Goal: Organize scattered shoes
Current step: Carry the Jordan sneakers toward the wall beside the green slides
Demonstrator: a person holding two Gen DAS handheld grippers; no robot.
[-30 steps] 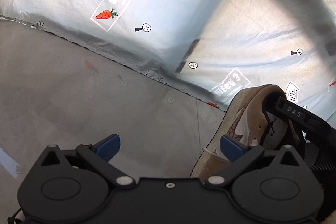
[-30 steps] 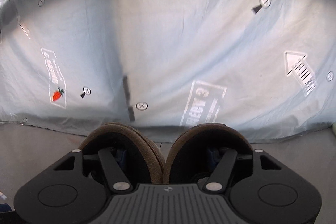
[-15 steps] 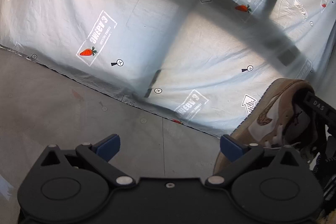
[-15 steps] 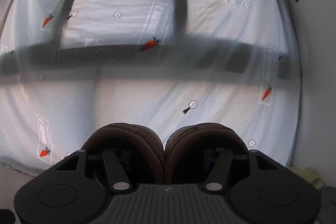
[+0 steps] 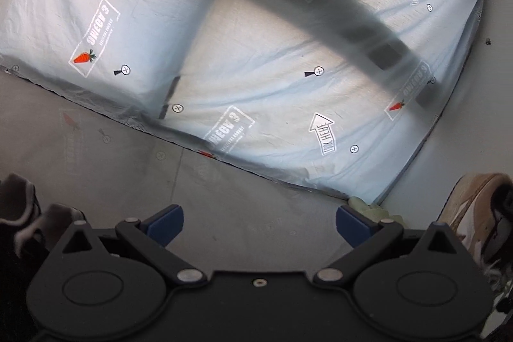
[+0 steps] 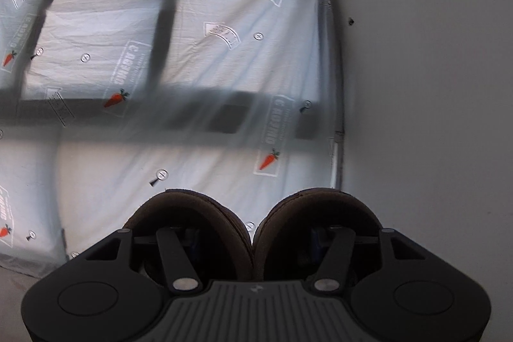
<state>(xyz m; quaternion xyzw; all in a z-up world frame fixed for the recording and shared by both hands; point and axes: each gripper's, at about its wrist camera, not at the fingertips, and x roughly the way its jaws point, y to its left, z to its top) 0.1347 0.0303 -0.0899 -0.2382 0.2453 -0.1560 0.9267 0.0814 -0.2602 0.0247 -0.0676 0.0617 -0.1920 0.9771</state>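
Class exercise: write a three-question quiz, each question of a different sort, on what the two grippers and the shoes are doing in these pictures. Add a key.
1. True or false: the left gripper holds a shoe.
2. What does the right gripper carry? A) one white boot B) a pair of tan shoes C) nothing
3. Fill in: the floor is grey; the sheet behind it bears orange ____ prints.

Key: 1 false, its blue pads stand wide apart with nothing between. 2 B. 3 carrot.
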